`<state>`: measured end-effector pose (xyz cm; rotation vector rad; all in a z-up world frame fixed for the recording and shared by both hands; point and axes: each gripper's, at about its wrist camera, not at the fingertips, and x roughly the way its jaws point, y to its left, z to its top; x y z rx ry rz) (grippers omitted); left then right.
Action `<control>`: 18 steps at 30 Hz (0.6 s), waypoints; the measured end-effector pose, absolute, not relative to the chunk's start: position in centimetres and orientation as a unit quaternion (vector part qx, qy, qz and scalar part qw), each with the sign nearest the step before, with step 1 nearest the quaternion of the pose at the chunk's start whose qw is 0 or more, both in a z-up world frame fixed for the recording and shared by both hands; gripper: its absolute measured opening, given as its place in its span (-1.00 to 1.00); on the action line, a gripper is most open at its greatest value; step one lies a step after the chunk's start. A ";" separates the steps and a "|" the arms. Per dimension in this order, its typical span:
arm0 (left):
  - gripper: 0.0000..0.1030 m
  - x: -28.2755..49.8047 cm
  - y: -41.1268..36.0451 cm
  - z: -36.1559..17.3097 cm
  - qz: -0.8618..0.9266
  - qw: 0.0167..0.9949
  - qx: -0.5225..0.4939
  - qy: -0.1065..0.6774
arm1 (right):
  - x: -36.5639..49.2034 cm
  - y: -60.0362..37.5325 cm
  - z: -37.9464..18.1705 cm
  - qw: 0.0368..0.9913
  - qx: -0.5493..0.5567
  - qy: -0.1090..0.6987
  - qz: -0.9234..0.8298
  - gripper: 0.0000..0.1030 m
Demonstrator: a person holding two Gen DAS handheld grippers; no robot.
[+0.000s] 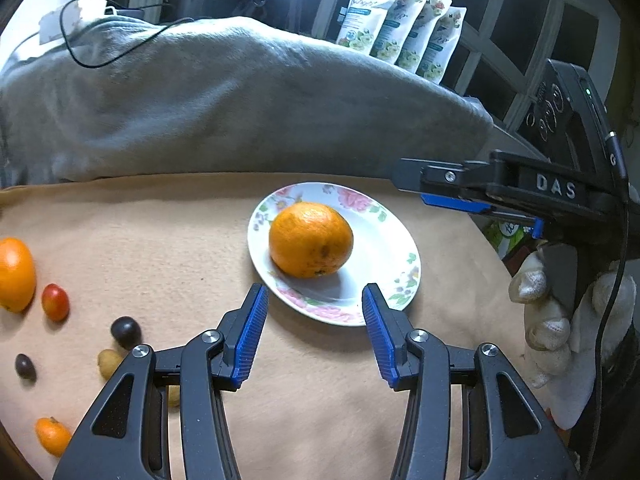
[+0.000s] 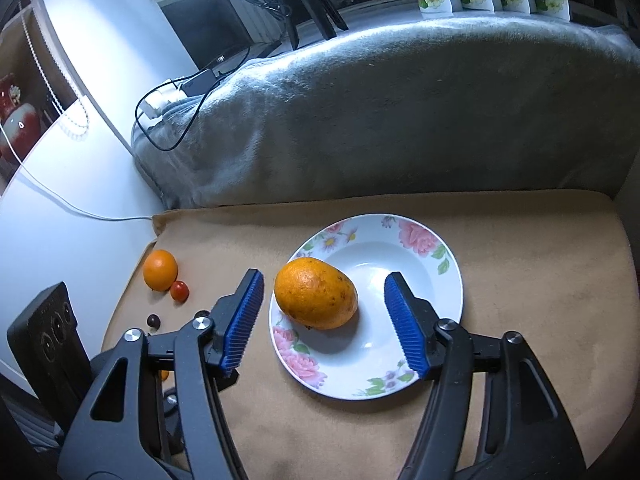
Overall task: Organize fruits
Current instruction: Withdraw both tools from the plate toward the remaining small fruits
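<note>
Large round orange point(image 2: 316, 298) rests in floral-rimmed white ceramic plate point(image 2: 440, 258); right hand-held gripper point(image 2: 323, 320) apart, empty; left hand-held gripper point(image 1: 315, 334) apart, empty.

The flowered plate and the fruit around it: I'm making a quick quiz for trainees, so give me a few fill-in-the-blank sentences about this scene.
1. The large orange lies on the flowered ____.
2. The right gripper holds ____ between its blue pads.
3. The red cherry tomato sits on the tan cloth right beside a smaller ____.
4. The left gripper has its jaws ____, with nothing between them.

Missing words: plate; nothing; orange; open
</note>
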<state>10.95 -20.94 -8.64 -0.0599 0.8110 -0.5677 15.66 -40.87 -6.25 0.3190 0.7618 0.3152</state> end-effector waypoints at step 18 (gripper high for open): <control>0.06 8.9 -12.5 -6.7 -0.202 0.911 -0.027 0.359 | 12.2 -36.7 -5.3 0.917 0.108 0.330 0.193 0.50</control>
